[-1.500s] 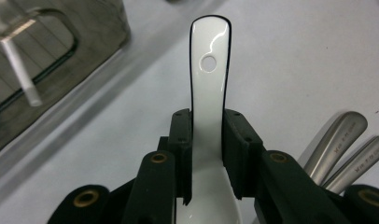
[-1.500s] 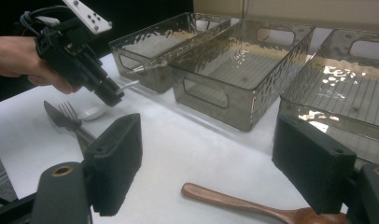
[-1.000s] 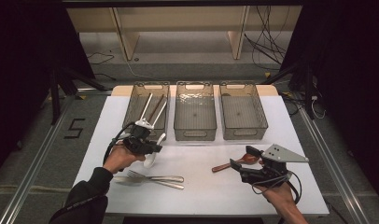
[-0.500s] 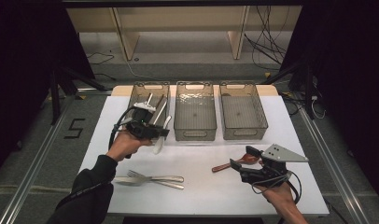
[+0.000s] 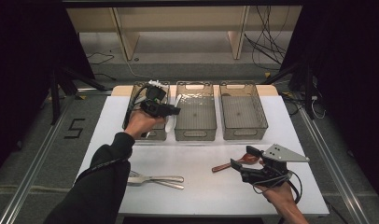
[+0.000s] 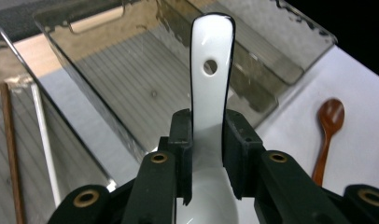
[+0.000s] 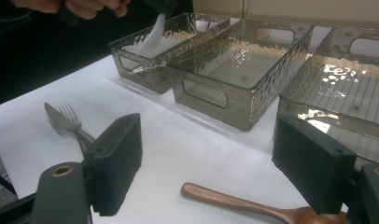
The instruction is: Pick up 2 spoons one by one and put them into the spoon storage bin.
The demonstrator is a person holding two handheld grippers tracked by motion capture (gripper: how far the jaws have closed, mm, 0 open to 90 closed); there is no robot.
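While clamped, left tongs (image 6: pixel 208 154) grip spoon (image 6: pixel 211 79).

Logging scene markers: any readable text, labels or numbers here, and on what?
"5": dark tape figure on the grey floor left of the table.
No print visible on the bins, white spoon or grippers.
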